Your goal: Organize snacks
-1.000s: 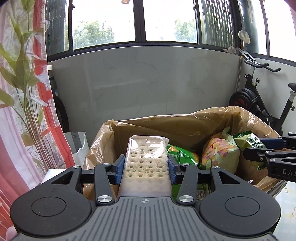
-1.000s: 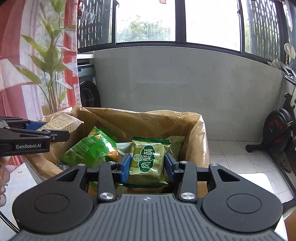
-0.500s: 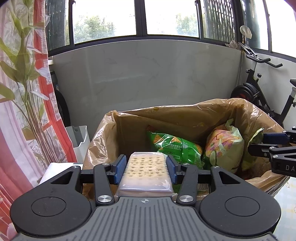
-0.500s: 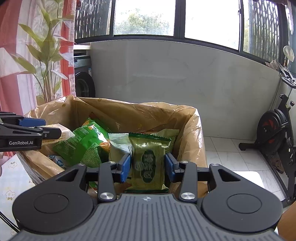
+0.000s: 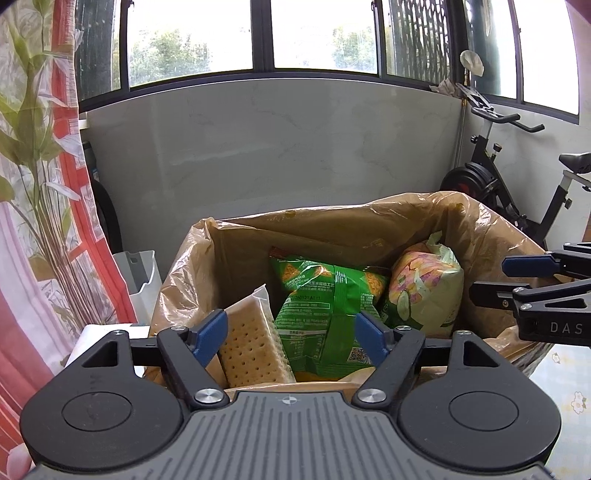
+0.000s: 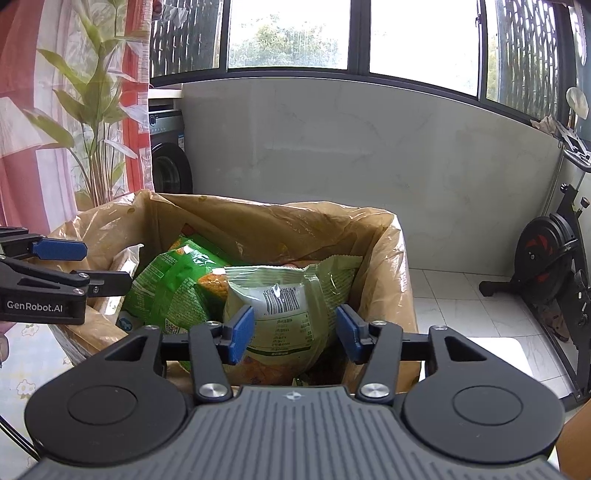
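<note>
Left wrist: pale perforated cracker pack (image 5: 255, 343) tilted in lined box (image 5: 229, 258).

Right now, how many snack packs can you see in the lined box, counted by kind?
Cracker pack: 1
Bright green chip bag: 1
Pale green puffed bag: 1
Total visible: 3. The lined box may hide more underneath.

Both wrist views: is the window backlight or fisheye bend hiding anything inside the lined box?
Left wrist view: windows blown out, yet cracker pack and green chip bag read sharply; edges bow. Right wrist view: the same glare above, pale snack bag barcode legible; box bottom is shadowed.
</note>
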